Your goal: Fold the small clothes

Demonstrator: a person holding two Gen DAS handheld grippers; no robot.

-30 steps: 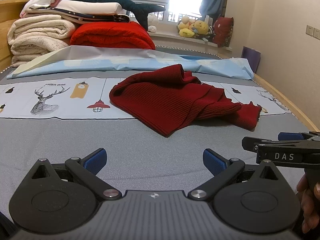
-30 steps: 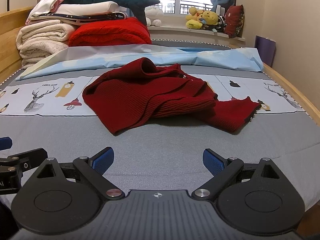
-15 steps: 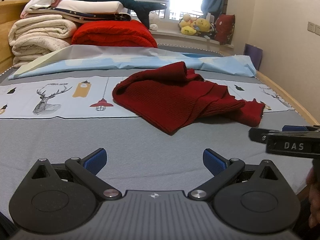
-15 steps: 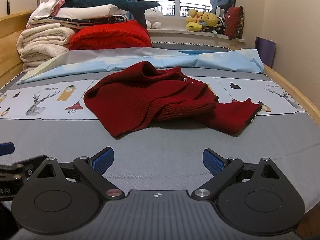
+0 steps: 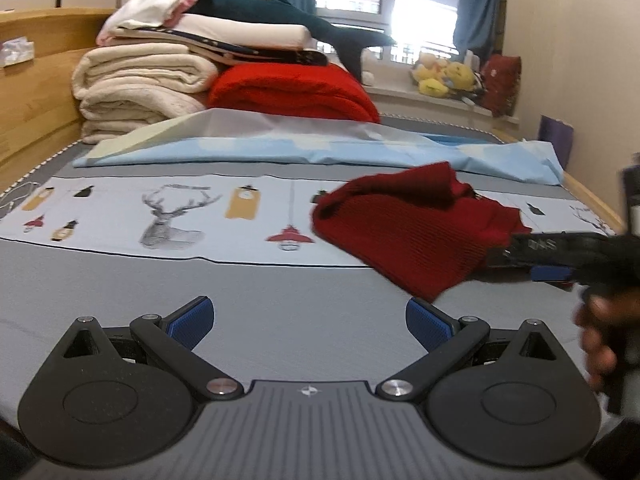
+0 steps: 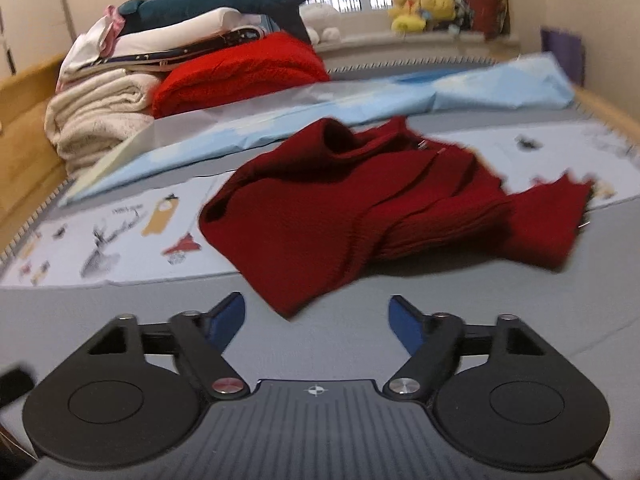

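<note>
- A dark red knitted sweater [image 6: 352, 208] is seen crumpled in the middle of the right wrist view, on a grey bed cover [image 6: 460, 320] with a printed strip running across behind it
- In the left wrist view the same sweater [image 5: 416, 232] is found right of centre, partly hidden at its right side by the other gripper
- The left gripper [image 5: 310, 320] is held wide open at the bottom of its frame, nothing between its blue pads, only bare cover ahead of them
- The right gripper [image 6: 316, 318] is seen with its jaws closing but still well apart; no cloth is between them, and the sweater's nearest corner lies just beyond the pads
- The right gripper is also seen from the side at the right edge of the left wrist view, blurred, with a hand [image 5: 600, 336] on its grip
- The sweater is judged soft, limp and fairly light: it is expected to sag and drape when lifted, and the ribbed knit should give the pads good friction
- Several layers are bunched at the centre, so a pinch there is likely to catch more than one thickness
- A hold is better taken at a single free edge: the near pointed corner at lower centre, or the flat piece spread at the right
- Folded blankets [image 6: 100, 120] are stacked at upper left, well apart from the sweater
</note>
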